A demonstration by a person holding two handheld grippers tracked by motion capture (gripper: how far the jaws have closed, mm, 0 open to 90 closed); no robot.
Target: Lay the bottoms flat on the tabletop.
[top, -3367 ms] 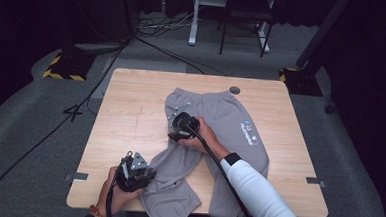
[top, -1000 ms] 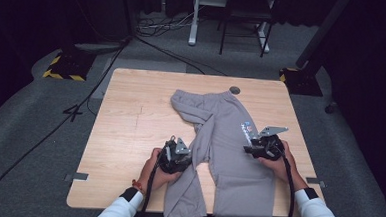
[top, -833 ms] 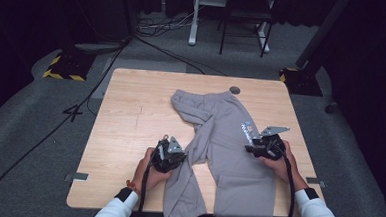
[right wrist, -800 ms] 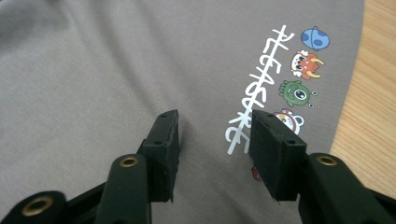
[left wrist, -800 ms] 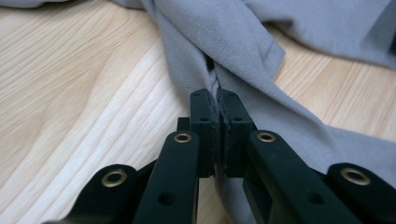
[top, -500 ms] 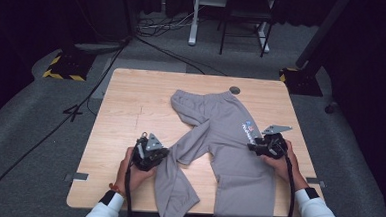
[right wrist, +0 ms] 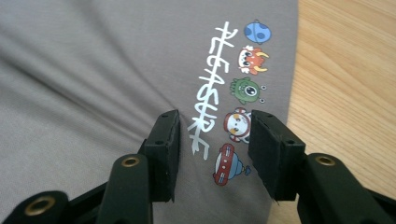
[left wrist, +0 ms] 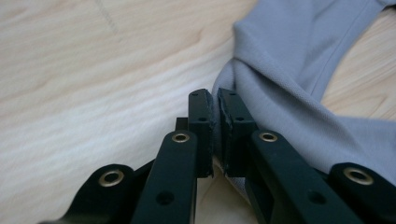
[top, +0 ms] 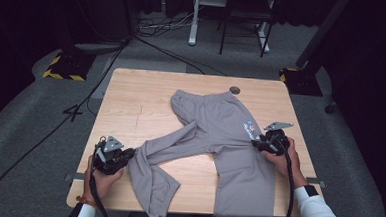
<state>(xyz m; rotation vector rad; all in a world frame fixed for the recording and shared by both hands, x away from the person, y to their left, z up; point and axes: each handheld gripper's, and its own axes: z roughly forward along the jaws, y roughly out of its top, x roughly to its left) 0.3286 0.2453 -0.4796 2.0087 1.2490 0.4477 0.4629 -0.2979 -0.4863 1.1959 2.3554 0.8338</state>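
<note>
Grey sweatpants (top: 215, 129) lie on the wooden table (top: 141, 101), waistband toward the far side. One leg stretches out to the near left, the other runs straight to the near edge. My left gripper (top: 121, 157) is shut on a fold of the left pant leg (left wrist: 280, 93), with cloth pinched between the jaws (left wrist: 215, 121). My right gripper (top: 259, 142) stands open at the right edge of the pants, its jaws on either side of a printed cartoon logo (right wrist: 238, 107) with white lettering.
A small dark disc (top: 234, 90) lies at the table's far edge. Bare wood (top: 141, 101) spreads over the far left. Cables (top: 164, 42) and a desk frame (top: 226, 15) are on the floor beyond the table.
My left gripper has pulled the left pant leg out to the near left, spreading the legs apart. The right gripper has stayed at the right edge of the pants.
</note>
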